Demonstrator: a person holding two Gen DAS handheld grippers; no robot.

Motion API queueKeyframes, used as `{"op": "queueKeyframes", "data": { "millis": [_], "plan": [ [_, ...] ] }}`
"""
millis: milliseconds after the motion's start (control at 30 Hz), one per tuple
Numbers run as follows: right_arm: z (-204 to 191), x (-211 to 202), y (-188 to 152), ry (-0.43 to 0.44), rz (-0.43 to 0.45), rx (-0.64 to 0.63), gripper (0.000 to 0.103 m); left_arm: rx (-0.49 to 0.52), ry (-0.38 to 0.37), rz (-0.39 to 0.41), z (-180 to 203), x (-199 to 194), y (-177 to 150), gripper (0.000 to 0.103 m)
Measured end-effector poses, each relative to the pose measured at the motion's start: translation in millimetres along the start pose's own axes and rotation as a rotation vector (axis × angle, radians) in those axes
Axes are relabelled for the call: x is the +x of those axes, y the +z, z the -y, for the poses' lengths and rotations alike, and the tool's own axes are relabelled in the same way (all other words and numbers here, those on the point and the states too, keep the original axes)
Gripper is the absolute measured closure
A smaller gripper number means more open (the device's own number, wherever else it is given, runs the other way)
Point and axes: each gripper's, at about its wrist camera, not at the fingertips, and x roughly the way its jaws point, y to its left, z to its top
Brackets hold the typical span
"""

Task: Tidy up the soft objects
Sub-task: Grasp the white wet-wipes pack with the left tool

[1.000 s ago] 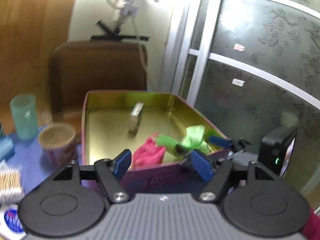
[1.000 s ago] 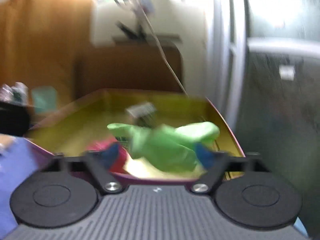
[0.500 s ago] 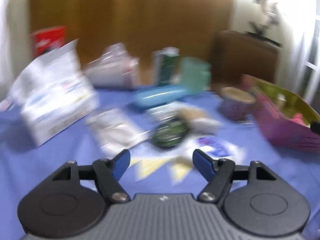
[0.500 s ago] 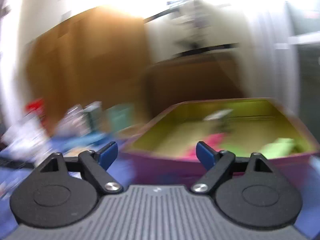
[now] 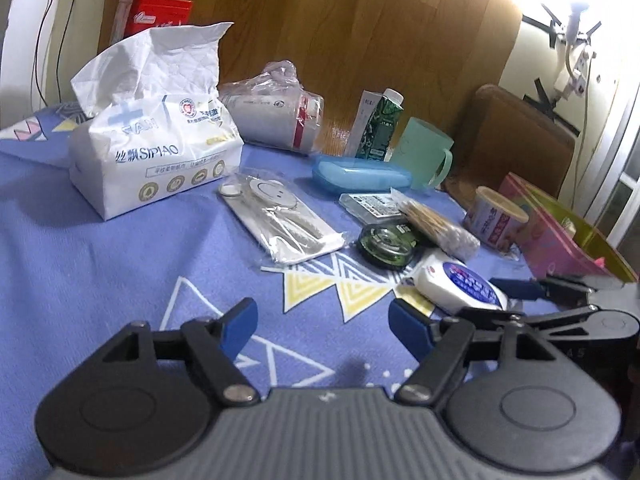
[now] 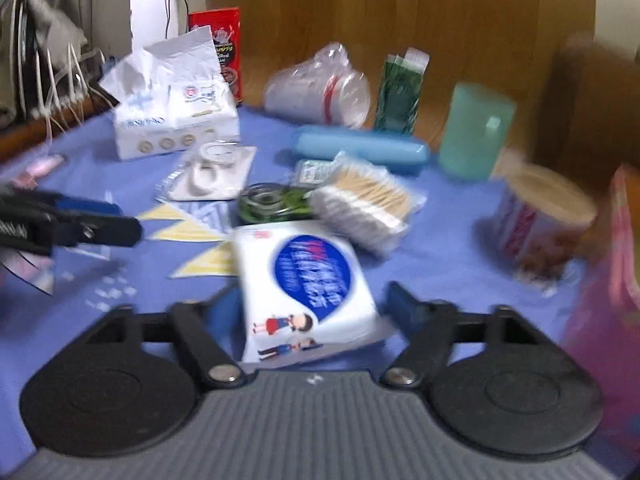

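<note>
A small white tissue pack with a blue label lies on the blue tablecloth. My right gripper straddles it with jaws closing; a gap remains at the right fingertip, so it is open. In the left wrist view the same pack lies beside the right gripper. My left gripper hovers over bare cloth, jaws opening, nothing between them. It also shows from the side as the left gripper. The pink tin stands at the far right.
A large tissue pack, bagged plastic cups, a blue case, a green mug, cotton swabs, a green round tin, a paper tub and a sealed packet crowd the table.
Both grippers swung left from the pink tin toward the table's clutter. The green soft thing stayed in the tin. The right gripper came down around the small tissue pack.
</note>
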Motion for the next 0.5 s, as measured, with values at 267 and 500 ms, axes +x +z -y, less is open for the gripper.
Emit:
{"op": "queueKeyframes", "data": {
  "millis": [267, 500],
  "plan": [
    [-27, -63, -51, 0.017, 0.048, 0.031, 0.034, 0.057, -0.021, -0.029, 11, 4, 0, 0.020],
    [-44, -95, -82, -0.041, 0.107, -0.029, 0.012, 0.126, -0.194, -0.103, 58, 5, -4, 0.025]
  ]
}}
